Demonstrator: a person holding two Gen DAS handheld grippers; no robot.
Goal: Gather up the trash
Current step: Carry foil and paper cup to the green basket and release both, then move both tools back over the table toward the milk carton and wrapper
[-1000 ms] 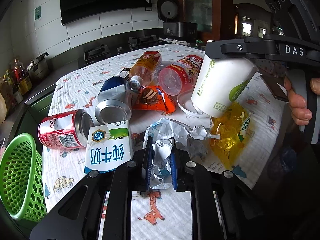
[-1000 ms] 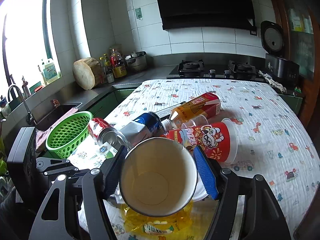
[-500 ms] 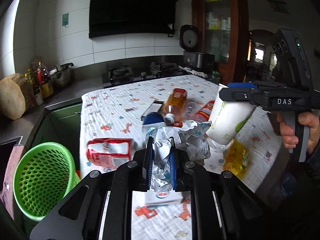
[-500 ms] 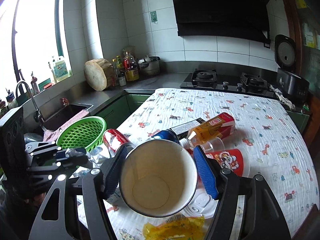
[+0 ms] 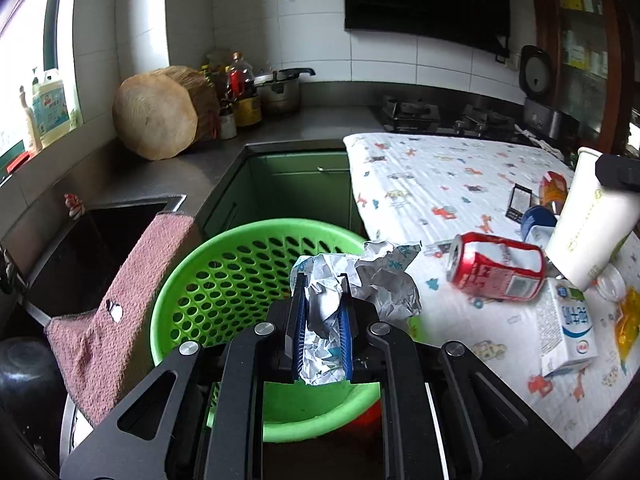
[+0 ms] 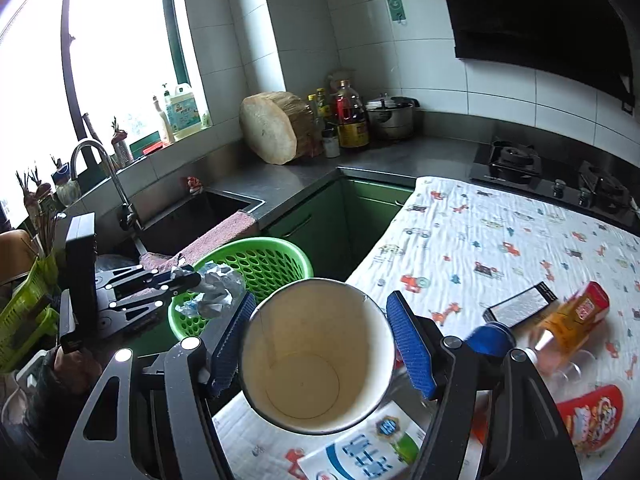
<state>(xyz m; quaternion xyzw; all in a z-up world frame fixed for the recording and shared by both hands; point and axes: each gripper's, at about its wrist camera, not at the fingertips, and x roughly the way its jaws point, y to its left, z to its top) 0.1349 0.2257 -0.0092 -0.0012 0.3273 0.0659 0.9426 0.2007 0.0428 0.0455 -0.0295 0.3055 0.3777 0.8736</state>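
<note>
Your left hand-held gripper [image 5: 323,312] is pinched tight on a crumpled foil wrapper [image 5: 352,280], and the wad sits above the near side of the green perforated basket [image 5: 224,280], which stands off the edge of the cloth-covered surface [image 5: 440,184], beside the sink. Your right hand-held gripper [image 6: 320,344] holds a white paper cup [image 6: 316,356] by its rim, mouth toward the camera, its blue pads [image 6: 412,348] pressing each side; the cup is over the corner of the surface, near the basket but not yet above it.

Drop the foil first. Much of the wad hangs out to the right of the jaws, toward the basket's rim, so carry it further toward the basket's centre before you let go, or the loose tail may catch the rim and spill outside. Open the jaws fully; crushed foil tends to cling to ribbed pads, so a small shake may be needed.

Then bring the cup across once the left hand-held gripper is out of the way, since both are heading for the same opening. Tilt the cup mouth-down or sideways over the middle and release it low, as a light cup is likely to bounce.

Left on the surface are a red soda can [image 5: 496,272], a milk carton [image 5: 566,328], a blue can [image 6: 492,338] and an orange drink bottle [image 6: 572,320].
</note>
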